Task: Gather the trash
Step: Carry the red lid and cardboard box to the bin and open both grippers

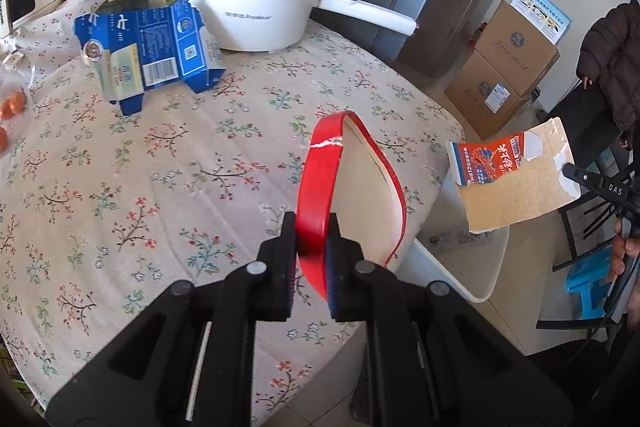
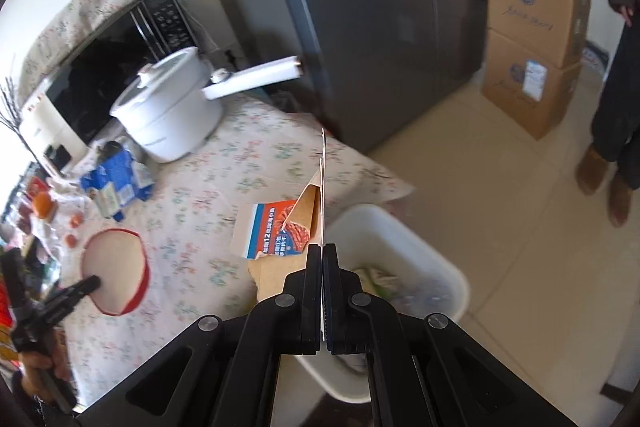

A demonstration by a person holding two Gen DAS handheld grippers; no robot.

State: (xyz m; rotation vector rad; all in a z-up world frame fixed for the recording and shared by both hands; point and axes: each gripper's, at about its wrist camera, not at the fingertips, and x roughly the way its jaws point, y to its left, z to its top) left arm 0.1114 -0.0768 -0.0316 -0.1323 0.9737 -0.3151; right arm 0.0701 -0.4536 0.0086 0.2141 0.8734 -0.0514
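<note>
Left gripper: in the left wrist view we see the left gripper (image 1: 311, 259) at lower centre, its black jaws clamped on the rim of a round red paper lid with a white inside (image 1: 352, 187).
Red lid: it stands on edge above the table, tilted, with a small white tear in the rim near its top. In the right wrist view we find it at the left edge (image 2: 114, 271), the black fingers reaching into it from the lower left.
Right gripper: the right gripper (image 2: 322, 291) sits at lower centre of its own view, jaws pressed together on a thin sheet, a torn piece of brown cardboard with an orange and blue printed panel (image 2: 280, 231).
Torn cardboard: in the left wrist view it hangs at centre right (image 1: 516, 179), over the white plastic bin (image 1: 480, 267).
Bin: beside the table edge, on the floor; in the right wrist view we note some scraps inside it, too blurred to name.
Table: floral cloth (image 1: 140, 187) covers it.
Remaining on table: a flattened blue printed carton (image 1: 148, 55) in the upper left, just beside a white electric pot with a lid and long handle (image 1: 256, 3).
Bystander: a person in a dark jacket (image 1: 612, 67) at the right edge.
</note>
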